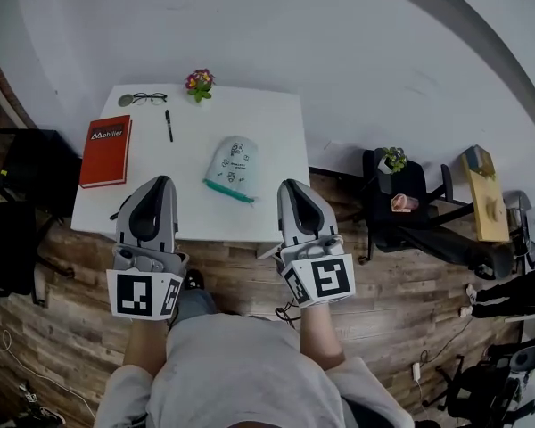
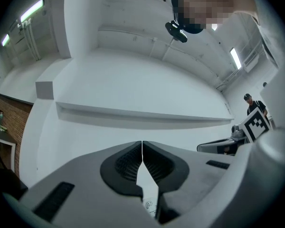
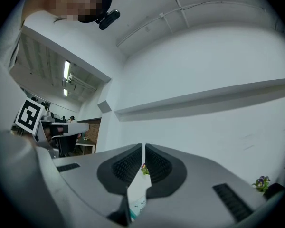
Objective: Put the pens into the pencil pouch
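A pale green pencil pouch [image 1: 231, 168] with a teal zipper edge lies on the white table [image 1: 276, 132], near its front middle. One black pen [image 1: 168, 125] lies farther back and to the left, apart from the pouch. My left gripper [image 1: 160, 182] hovers over the table's front left edge, jaws shut and empty [image 2: 142, 144]. My right gripper [image 1: 291, 185] hovers at the front right edge, to the right of the pouch, its jaws also shut on nothing [image 3: 143, 146]. Both gripper views point slightly upward at the white wall, with a sliver of the pouch [image 3: 135, 205] showing below the jaws.
A red book [image 1: 105, 151] lies on the table's left side, glasses [image 1: 148, 98] at the back left, and a small flower pot [image 1: 199, 83] at the back edge. Black office chairs [image 1: 410, 208] with a small plant stand to the right on the wooden floor.
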